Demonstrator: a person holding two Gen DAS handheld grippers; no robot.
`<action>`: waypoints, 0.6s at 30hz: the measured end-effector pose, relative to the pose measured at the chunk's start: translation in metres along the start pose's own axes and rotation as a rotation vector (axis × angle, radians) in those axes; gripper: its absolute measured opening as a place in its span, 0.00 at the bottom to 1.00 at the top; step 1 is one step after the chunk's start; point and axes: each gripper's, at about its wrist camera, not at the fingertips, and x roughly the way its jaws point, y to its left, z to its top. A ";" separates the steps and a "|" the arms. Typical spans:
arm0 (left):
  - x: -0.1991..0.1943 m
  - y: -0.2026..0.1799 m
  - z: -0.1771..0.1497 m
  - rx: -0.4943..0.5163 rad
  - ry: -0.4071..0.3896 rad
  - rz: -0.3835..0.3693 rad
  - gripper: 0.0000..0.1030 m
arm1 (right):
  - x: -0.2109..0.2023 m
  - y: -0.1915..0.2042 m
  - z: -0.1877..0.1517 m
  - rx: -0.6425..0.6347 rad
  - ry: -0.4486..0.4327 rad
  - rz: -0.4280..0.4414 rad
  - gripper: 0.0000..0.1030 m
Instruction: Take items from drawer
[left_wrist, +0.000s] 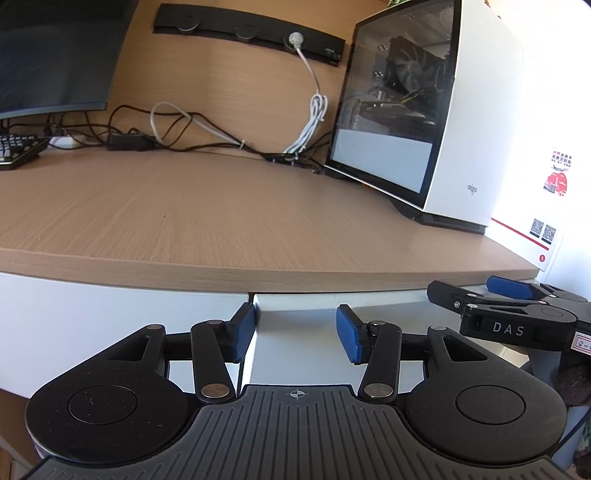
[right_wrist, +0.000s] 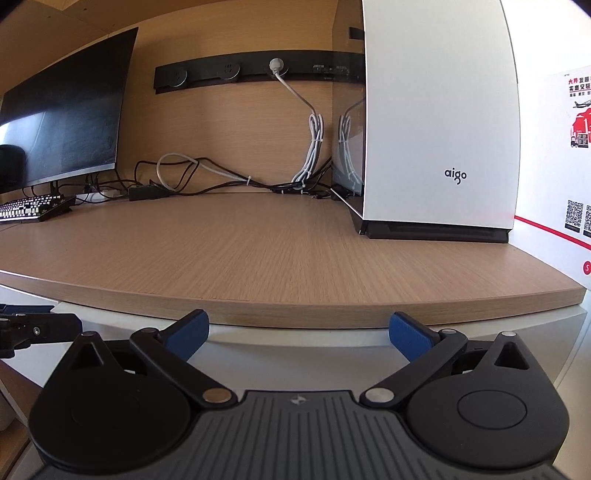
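Left tongs (left_wrist: 295, 334) apart, empty | right tongs (right_wrist: 298, 334) apart, empty | both facing white drawer front (left_wrist: 306, 332) under desk (left_wrist: 221, 229)

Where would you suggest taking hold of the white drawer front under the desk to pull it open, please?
Probably at the top edge of the drawer front, reached from the front just under the desk lip. No handle shows on its flat white face. The left gripper is open before it, near its left edge, and the right gripper is open too.
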 end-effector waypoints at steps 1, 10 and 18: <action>0.000 0.000 0.000 0.003 0.001 0.000 0.50 | -0.001 0.000 0.000 -0.004 0.004 0.002 1.00; -0.003 0.004 0.003 -0.048 -0.030 0.025 0.39 | 0.002 0.010 -0.001 -0.017 -0.051 -0.018 1.00; 0.001 0.003 0.005 -0.052 -0.003 0.023 0.45 | 0.006 0.010 0.005 -0.001 0.017 -0.016 1.00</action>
